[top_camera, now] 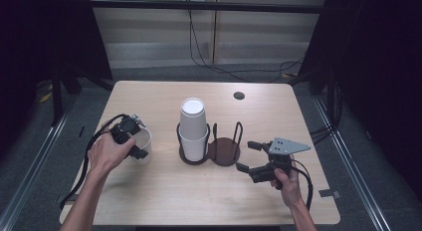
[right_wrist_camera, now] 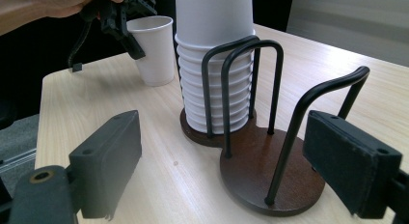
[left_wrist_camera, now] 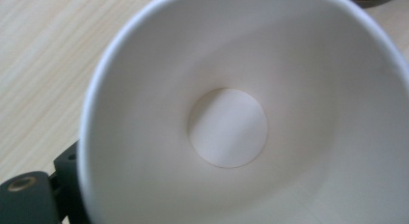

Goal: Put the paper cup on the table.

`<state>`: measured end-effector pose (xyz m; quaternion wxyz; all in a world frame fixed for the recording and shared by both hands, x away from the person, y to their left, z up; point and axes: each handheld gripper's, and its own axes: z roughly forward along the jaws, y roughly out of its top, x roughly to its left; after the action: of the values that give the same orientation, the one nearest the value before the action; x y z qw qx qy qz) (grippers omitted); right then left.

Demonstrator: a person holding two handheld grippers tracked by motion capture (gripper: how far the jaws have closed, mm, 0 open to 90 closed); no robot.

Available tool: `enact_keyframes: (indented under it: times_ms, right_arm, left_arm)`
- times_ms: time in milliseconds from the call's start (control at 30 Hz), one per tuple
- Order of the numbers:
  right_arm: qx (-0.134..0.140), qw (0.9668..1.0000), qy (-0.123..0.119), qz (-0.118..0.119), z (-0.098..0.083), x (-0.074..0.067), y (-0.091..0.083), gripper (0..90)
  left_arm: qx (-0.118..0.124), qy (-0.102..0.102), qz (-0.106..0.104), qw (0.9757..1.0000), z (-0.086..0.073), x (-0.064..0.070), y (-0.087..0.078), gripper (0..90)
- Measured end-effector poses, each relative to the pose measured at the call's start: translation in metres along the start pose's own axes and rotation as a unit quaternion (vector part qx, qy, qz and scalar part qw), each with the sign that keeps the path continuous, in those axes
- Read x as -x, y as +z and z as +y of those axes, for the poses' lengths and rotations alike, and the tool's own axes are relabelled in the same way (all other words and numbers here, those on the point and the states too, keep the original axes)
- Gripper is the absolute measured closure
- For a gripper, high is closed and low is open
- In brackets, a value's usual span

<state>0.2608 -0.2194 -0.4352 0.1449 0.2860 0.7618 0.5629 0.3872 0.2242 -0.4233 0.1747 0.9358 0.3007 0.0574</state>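
At the left of the counter (top_camera: 149, 201), the left gripper (top_camera: 133, 139) sits at the rim of a single white paper cup (top_camera: 144, 144), which stands upright on the wood, well apart from the rack and fairly near the counter's left edge. From the right gripper view one finger (right_wrist_camera: 131, 44) hangs down the cup's outer wall, so the fingers seem to straddle the rim; whether they actually pinch it I cannot tell. The left gripper view looks straight down into the cup's bare bottom. In the middle, the stack of cups (top_camera: 193, 129) stands mouth-down in the left ring of the dark wire holder (top_camera: 223, 151); its right ring is bare. On the right, the right gripper (top_camera: 250, 156) hovers low beside that ring with its fingers (right_wrist_camera: 103, 161) wide apart and nothing between them. By my reading, one cup has been taken off the stack and stood mouth-up, and either letting it go or carrying it on is what remains; the rest of the stack waits. There is open wood in front of and behind the cup, less toward the left edge, and the holder's upright wires are the thing to steer around.
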Motion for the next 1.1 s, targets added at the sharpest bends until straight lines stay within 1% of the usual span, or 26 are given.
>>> enact_keyframes:
  times_ms: [33,67,167,200,267,333,367,400,433,500,533,600,633,667,700,733,767,833,867,900,933,967,1000,1033,1067,1100]
  right_arm:
    - [-0.001,1.0000,0.000,0.000,0.000,0.000,0.000,13.3]
    - [-0.001,1.0000,-0.001,0.001,0.000,0.000,0.000,13.3]
    - [-0.003,1.0000,0.000,0.003,0.000,-0.001,0.001,13.2]
    - [-0.003,1.0000,0.000,0.003,0.000,-0.001,0.002,13.3]
    - [-0.003,1.0000,0.000,0.003,0.000,0.000,0.002,13.3]
    - [-0.003,1.0000,0.001,0.004,-0.001,0.000,0.002,13.2]
    - [-0.003,1.0000,0.001,0.004,-0.001,0.000,0.002,13.3]
    - [-0.003,1.0000,0.001,0.004,-0.001,-0.001,0.002,13.2]
    - [-0.003,1.0000,0.001,0.004,-0.001,-0.001,0.002,13.2]
    - [-0.003,1.0000,0.001,0.003,0.000,-0.001,0.002,13.2]
    - [-0.003,1.0000,0.001,0.003,-0.001,-0.001,0.002,13.3]
    - [-0.003,1.0000,0.001,0.003,-0.001,-0.001,0.001,13.2]
    - [-0.003,1.0000,0.001,0.003,-0.001,-0.001,0.002,13.2]
    - [-0.003,1.0000,0.001,0.003,-0.001,-0.001,0.002,13.2]
    - [-0.003,1.0000,0.001,0.004,-0.001,0.000,0.002,13.2]
    - [-0.003,1.0000,0.001,0.004,-0.001,-0.001,0.002,13.2]
    - [-0.003,1.0000,0.001,0.005,-0.001,-0.001,0.002,13.2]
    - [-0.005,1.0000,0.001,0.005,-0.001,-0.001,0.003,13.2]
    - [-0.005,1.0000,0.001,0.005,-0.001,-0.001,0.003,13.2]
    - [-0.005,1.0000,0.001,0.005,-0.001,-0.001,0.003,13.2]
    - [-0.004,1.0000,0.001,0.005,-0.001,-0.002,0.003,13.2]
    - [-0.004,1.0000,0.001,0.004,-0.001,-0.002,0.002,13.2]
    - [-0.003,1.0000,0.002,0.003,-0.001,-0.002,0.002,13.2]
    - [-0.003,1.0000,0.003,0.001,-0.001,-0.002,0.001,13.2]
    - [-0.003,1.0000,0.003,0.001,-0.002,-0.001,0.001,13.3]
    - [-0.002,1.0000,0.004,0.002,-0.002,-0.001,0.001,13.2]
  left_arm:
    - [0.014,0.005,-0.012,0.9998,-0.002,-0.001,0.000,7.2]
    - [0.022,0.003,-0.021,0.9995,-0.004,-0.003,-0.001,6.9]
    - [0.038,0.006,-0.033,0.9987,-0.010,-0.006,-0.002,0.4]
    - [0.045,0.002,-0.047,0.9979,-0.012,-0.007,-0.002,0.3]
    - [0.053,-0.003,-0.042,0.9977,-0.015,-0.008,-0.003,0.3]
    - [0.065,-0.005,-0.043,0.9969,-0.018,-0.008,-0.003,0.3]
    - [0.071,-0.006,-0.037,0.9968,-0.020,-0.008,-0.004,0.3]
    - [0.081,-0.013,-0.036,0.9960,-0.021,-0.008,-0.004,0.3]
    - [0.086,-0.009,-0.039,0.9955,-0.023,-0.008,-0.004,0.3]
    - [0.097,-0.011,-0.032,0.9947,-0.028,-0.008,-0.005,0.5]
    - [0.109,-0.011,-0.032,0.9934,-0.031,-0.008,-0.005,0.5]
    - [0.112,-0.018,-0.037,0.9929,-0.036,-0.007,-0.006,2.2]
    - [0.115,-0.013,-0.031,0.9928,-0.037,-0.006,-0.007,4.3]
    - [0.121,-0.015,-0.032,0.9920,-0.039,-0.006,-0.008,5.7]
    - [0.129,-0.024,-0.027,0.9910,-0.041,-0.005,-0.009,7.5]
    - [0.137,-0.023,-0.017,0.9901,-0.043,-0.004,-0.010,7.8]
    - [0.144,-0.022,-0.024,0.9891,-0.045,-0.004,-0.011,7.8]
    - [0.148,-0.025,-0.012,0.9886,-0.049,-0.001,-0.014,7.8]
    - [0.150,-0.024,-0.018,0.9882,-0.050,0.000,-0.014,7.8]
    - [0.150,-0.024,-0.018,0.9882,-0.050,0.000,-0.014,7.8]
    - [0.152,-0.023,-0.008,0.9880,-0.055,0.003,-0.014,7.8]
    - [0.157,-0.025,-0.003,0.9873,-0.058,0.004,-0.014,7.8]
    - [0.170,-0.029,-0.010,0.9849,-0.062,0.004,-0.014,7.8]
    - [0.174,-0.032,-0.013,0.9841,-0.064,0.003,-0.014,7.8]
    - [0.178,-0.037,0.004,0.9834,-0.068,0.006,-0.015,7.8]
    - [0.178,-0.035,0.009,0.9833,-0.069,0.007,-0.015,7.2]
